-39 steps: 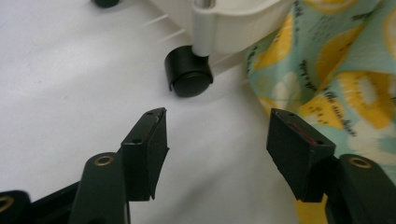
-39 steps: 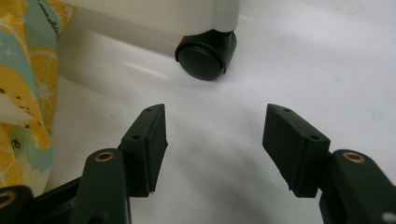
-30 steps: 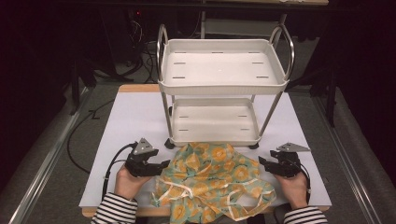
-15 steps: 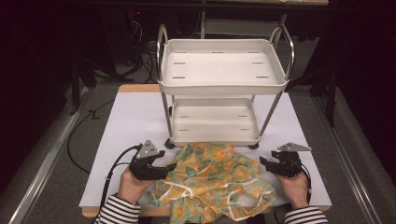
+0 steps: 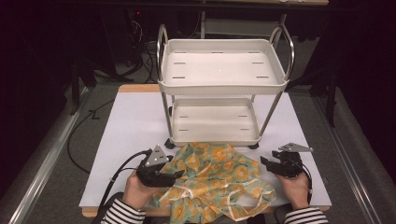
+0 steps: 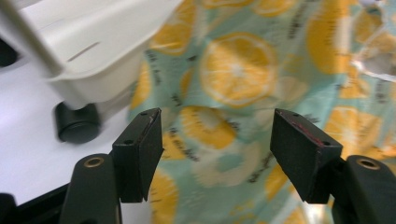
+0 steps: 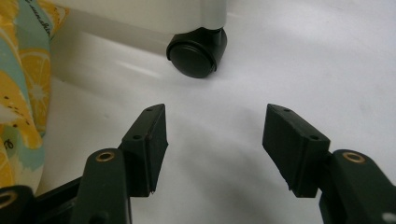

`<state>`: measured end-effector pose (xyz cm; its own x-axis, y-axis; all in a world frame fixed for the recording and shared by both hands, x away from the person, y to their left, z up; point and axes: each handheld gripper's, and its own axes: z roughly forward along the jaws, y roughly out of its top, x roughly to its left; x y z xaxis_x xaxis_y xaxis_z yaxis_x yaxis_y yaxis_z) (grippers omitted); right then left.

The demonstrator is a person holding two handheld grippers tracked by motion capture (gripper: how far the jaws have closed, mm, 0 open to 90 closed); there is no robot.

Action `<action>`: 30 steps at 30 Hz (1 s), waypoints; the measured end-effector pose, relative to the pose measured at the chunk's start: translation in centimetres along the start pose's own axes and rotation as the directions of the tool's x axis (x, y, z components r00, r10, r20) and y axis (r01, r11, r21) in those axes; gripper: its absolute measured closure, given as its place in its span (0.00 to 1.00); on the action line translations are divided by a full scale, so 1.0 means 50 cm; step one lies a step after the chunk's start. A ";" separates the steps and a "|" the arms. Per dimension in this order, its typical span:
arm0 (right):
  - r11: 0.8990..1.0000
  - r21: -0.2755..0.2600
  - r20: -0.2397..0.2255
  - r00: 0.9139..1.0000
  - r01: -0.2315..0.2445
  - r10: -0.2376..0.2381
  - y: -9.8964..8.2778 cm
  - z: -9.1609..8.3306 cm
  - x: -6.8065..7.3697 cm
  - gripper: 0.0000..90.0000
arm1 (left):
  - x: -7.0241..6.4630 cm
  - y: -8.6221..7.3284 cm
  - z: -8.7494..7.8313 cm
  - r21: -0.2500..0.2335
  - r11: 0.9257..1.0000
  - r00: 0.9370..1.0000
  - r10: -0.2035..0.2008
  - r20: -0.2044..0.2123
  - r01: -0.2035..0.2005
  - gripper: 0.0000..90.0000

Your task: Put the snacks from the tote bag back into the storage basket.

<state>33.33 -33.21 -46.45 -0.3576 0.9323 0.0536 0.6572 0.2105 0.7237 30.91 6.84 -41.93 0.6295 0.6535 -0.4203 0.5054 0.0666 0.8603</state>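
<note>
Cloth (image 5: 212, 182), citrus print, near front edge of bench (image 5: 135, 121); left gripper (image 5: 173, 175) now shifted onto it, jaws apart, nothing clamped; right gripper (image 5: 266, 162) unmoved, apart; grasp judged imminent.

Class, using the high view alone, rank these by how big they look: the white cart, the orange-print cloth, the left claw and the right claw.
1. White cart, clearly the largest.
2. Orange-print cloth.
3. Left claw and right claw: they look about alike, so I leave them unranked.
</note>
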 end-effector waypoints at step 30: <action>0.996 -0.088 -0.034 0.999 0.009 -0.012 0.006 -0.035 0.020 0.50 | -0.023 -0.056 0.055 0.109 0.990 0.996 0.085 -0.012 -0.083 0.59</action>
<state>32.03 -32.71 -44.97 -0.3877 0.9193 0.0682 0.5930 0.1921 0.7819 30.40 3.84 -44.65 0.6633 0.6656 -0.3420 0.5126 -0.0712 0.8557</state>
